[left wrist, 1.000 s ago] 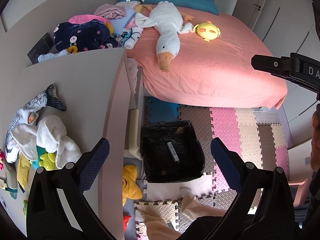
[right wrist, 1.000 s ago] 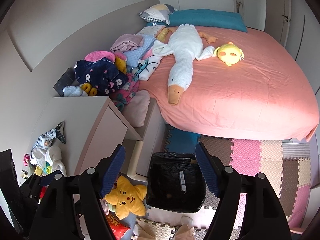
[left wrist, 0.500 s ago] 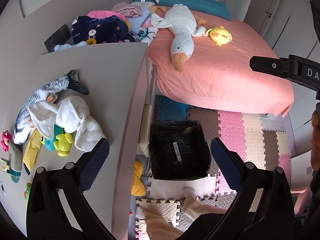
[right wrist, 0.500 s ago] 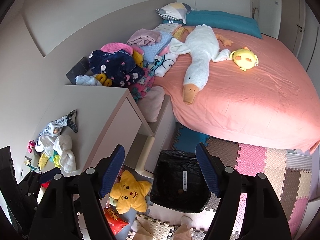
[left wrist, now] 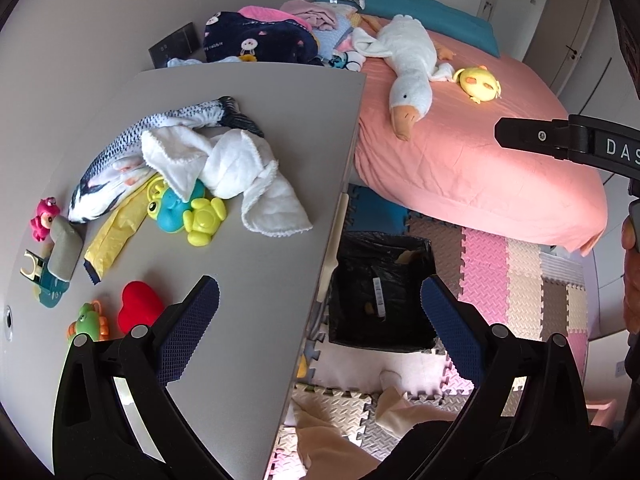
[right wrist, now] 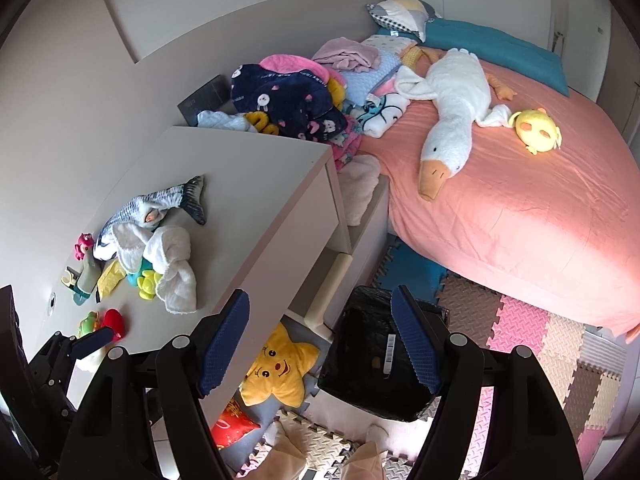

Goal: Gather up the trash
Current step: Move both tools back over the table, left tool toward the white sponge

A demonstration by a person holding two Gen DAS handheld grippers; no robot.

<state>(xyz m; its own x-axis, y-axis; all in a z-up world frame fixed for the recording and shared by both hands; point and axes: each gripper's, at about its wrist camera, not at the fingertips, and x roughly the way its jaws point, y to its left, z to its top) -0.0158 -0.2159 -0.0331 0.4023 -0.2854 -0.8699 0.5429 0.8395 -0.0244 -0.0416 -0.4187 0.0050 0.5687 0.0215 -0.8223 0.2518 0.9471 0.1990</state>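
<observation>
A: What's the biggest thing here?
B: The bed (right wrist: pixel 520 208), pink sheet, with a white goose (right wrist: pixel 452 108) and a yellow chick (right wrist: pixel 536 130) lying on it, and a heap of clothes (right wrist: pixel 288 100) at its wall side.

A: Next?
B: The desk (left wrist: pixel 256 280), beside the bed. A white cloth (left wrist: pixel 224 164) lies bunched over a fish toy (left wrist: pixel 120 152), with a yellow wrapper (left wrist: pixel 114 232) just beside them (flat, crinkled) and a red heart (left wrist: pixel 138 310) nearer the camera.

A: And the bin?
B: The bin (right wrist: pixel 376 364) stands on the foam mat (right wrist: pixel 560 352), lined with a black bag, between desk and bed. Small scraps lie inside. A star pillow (right wrist: pixel 280 364) sits just left of it, under the desk edge.

A: The claws?
B: Left gripper (left wrist: pixel 320 328) hangs over the desk edge and bin, jaws wide, nothing between them. Right gripper (right wrist: pixel 320 348) likewise, jaws apart and empty above the bin's left side
</observation>
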